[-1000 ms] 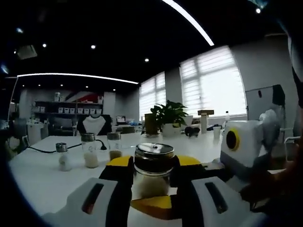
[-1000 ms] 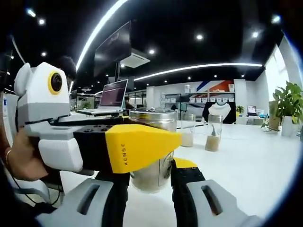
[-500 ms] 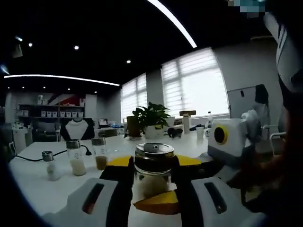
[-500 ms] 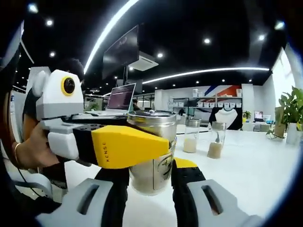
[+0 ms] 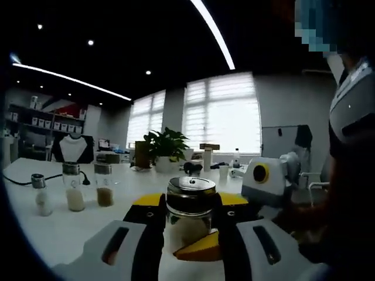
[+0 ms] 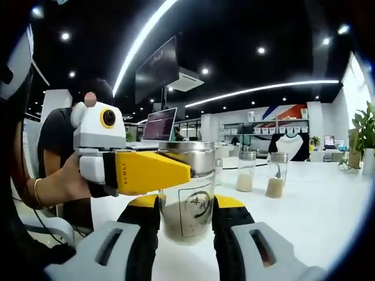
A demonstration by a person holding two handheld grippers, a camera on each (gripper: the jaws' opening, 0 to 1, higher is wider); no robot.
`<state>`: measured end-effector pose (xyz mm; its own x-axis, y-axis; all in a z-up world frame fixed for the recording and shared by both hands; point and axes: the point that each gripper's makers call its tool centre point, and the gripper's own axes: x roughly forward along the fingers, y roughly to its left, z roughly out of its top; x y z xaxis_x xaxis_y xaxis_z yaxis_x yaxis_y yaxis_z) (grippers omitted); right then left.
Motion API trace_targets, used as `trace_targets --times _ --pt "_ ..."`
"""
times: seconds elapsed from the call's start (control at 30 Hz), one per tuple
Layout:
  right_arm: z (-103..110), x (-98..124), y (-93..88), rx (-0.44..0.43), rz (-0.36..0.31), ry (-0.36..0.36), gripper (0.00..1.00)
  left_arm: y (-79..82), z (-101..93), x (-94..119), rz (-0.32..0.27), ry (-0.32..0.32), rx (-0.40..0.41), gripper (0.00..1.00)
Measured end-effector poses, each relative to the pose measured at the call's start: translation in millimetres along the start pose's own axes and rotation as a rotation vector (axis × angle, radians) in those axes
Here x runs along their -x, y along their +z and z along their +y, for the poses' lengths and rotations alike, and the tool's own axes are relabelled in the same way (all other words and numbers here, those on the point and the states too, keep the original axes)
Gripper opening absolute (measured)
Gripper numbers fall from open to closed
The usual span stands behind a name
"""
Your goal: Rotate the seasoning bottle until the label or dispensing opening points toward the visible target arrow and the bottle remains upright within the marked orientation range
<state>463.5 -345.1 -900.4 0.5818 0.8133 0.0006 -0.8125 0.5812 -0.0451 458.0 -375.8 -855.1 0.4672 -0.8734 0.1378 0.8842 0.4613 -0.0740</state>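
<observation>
Glass and steel sit right between both pairs of jaws: the seasoning bottle, upright on the white table, has a clear body part-filled with pale powder and a shiny metal cap. The left gripper is clamped on the bottle, its black and yellow jaws pressed against either side of the glass just under the cap. In the right gripper view the same bottle shows a round printed mark on its front, and the right gripper is closed on its lower half, black jaws with yellow tips tight against both sides. The left gripper comes into that view from the left, one yellow jaw lying across the bottle's upper part just below the cap, with a person's hand behind it, a thin bracelet at the wrist. In the left gripper view the right gripper pokes in low beside the bottle with a yellow tip.

Further back on the table stand three smaller shakers in a row, near one another: a small one with white contents, a taller one with white contents, and one with brown contents. A black cable runs behind them. Beyond is a potted plant before bright blinds, and an open laptop in the right gripper view.
</observation>
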Motion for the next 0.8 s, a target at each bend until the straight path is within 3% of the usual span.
trace_targets --times 0.07,0.33,0.5,0.8 --pt "4.8 -0.1 -0.3 -0.008 0.004 0.027 0.33 -0.9 -6.2 2.1 0.019 -0.053 0.007 0.35" --pt "17.4 1.9 1.2 -0.030 -0.020 0.109 0.34 0.8 -15.9 7.5 0.043 -0.145 -0.039 0.35" --pt "21.8 4.8 -2.2 -0.043 -0.010 0.151 0.34 -3.0 -20.3 8.3 0.068 -0.207 -0.025 0.35" --pt "25.0 5.8 -4.4 -0.057 -0.008 0.177 0.35 -5.8 -23.9 8.6 0.100 -0.287 -0.048 0.35"
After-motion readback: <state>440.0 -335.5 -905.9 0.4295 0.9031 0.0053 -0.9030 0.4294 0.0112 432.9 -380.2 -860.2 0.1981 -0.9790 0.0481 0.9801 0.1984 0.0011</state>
